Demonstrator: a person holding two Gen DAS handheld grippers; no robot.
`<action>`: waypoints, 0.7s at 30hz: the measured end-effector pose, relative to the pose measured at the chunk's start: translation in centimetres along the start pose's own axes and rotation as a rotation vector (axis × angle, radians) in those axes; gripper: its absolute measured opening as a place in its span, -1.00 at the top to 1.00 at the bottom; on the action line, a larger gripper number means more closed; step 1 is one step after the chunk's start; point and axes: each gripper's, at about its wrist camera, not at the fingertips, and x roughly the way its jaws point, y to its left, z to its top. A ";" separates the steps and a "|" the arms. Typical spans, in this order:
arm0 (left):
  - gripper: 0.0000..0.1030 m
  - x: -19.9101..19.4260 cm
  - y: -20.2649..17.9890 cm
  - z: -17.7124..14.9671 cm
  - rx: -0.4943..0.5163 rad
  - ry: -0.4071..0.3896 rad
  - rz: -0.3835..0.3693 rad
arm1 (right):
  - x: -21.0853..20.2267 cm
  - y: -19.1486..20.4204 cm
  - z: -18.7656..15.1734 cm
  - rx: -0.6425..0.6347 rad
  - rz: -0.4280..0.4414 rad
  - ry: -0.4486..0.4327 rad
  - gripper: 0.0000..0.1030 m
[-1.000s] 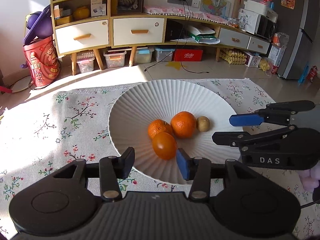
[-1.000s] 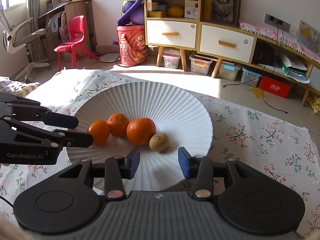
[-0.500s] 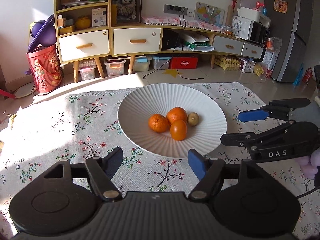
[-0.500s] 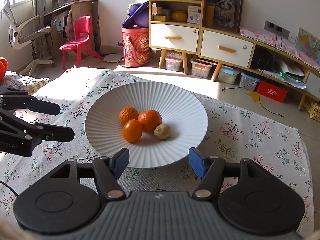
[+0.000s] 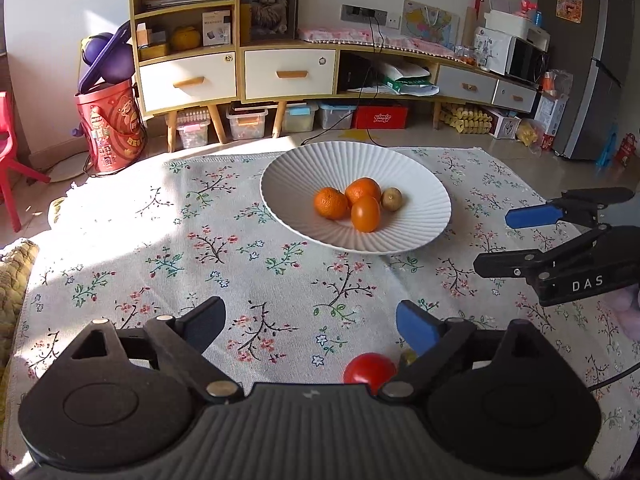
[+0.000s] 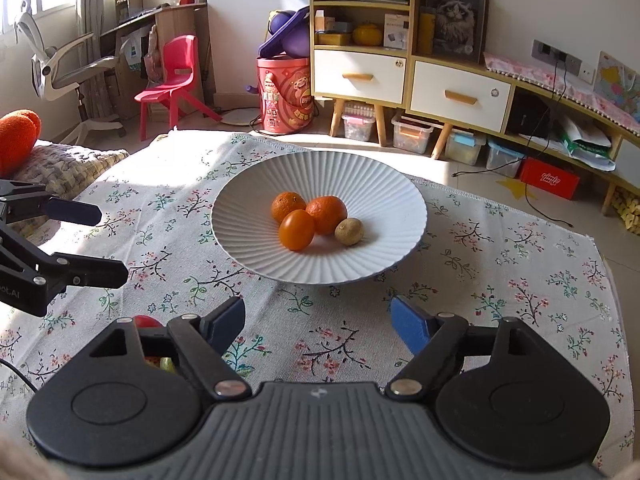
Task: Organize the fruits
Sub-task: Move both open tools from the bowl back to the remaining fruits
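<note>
Left wrist view: our left gripper (image 5: 310, 326) spread wide, jaws just been opening, nothing between. Red fruit (image 5: 369, 367) on floral cloth (image 5: 168, 240) just under right finger, near base. We judge next pick is this: lower over it, centre before closing, squeeze gently.

Right wrist view: our right gripper (image 6: 318, 324) also wide, just been opening, empty. White plate (image 6: 240, 200) ahead, apart, holding two mandarins, orange oval fruit (image 6: 297, 229), kiwi (image 6: 349, 231). Red fruit mostly hidden behind left finger.

On the tablecloth (image 6: 500, 264), a plate (image 6: 320, 168) with four fruits (image 6: 316, 220) clustered at its centre, a kiwi (image 6: 349, 231) rightmost. Nearer the camera, on the cloth, a tomato (image 5: 369, 370). Behind the table, a cabinet (image 6: 400, 68) against the wall.
</note>
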 end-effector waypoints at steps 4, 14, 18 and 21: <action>-0.75 -0.7 0.2 -0.8 -0.012 -0.004 0.020 | -0.5 0.3 -0.8 0.006 -0.007 0.004 -0.56; -0.78 -2.1 -1.0 -3.4 -0.002 -0.015 0.058 | -1.6 1.7 -2.8 0.026 -0.016 0.004 -0.73; -0.78 -2.4 -1.3 -4.3 0.009 -0.014 0.070 | -1.9 2.3 -3.7 0.029 -0.017 0.011 -0.78; -0.78 -2.6 -1.4 -5.2 0.009 -0.008 0.075 | -2.0 2.9 -4.4 0.010 -0.022 0.011 -0.85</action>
